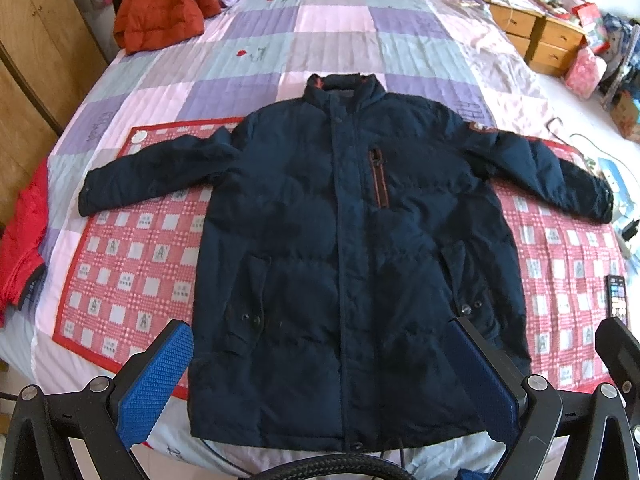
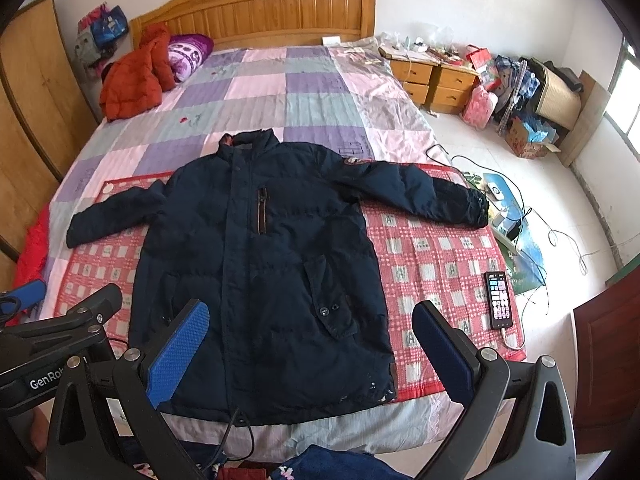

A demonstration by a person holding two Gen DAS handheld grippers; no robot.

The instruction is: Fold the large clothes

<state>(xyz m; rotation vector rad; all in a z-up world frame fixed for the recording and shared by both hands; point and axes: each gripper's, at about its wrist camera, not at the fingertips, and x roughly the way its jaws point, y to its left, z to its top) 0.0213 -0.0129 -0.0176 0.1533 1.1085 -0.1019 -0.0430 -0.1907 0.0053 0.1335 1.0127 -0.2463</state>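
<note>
A large navy padded jacket point(image 1: 344, 248) lies flat and face up on the bed, collar toward the headboard, both sleeves spread out sideways; it also shows in the right wrist view point(image 2: 256, 264). Its hem reaches the near edge of the bed. My left gripper point(image 1: 320, 364) is open, its blue pads wide apart above the jacket's hem, holding nothing. My right gripper point(image 2: 312, 344) is open and empty too, hovering over the jacket's lower right part.
A red checked mat point(image 2: 440, 256) lies under the jacket on the quilted bed point(image 2: 280, 92). A phone point(image 2: 499, 300) lies on the mat's right edge. An orange jacket point(image 2: 132, 76) sits by the headboard, red clothing point(image 1: 24, 236) at the left edge, cables on the floor right.
</note>
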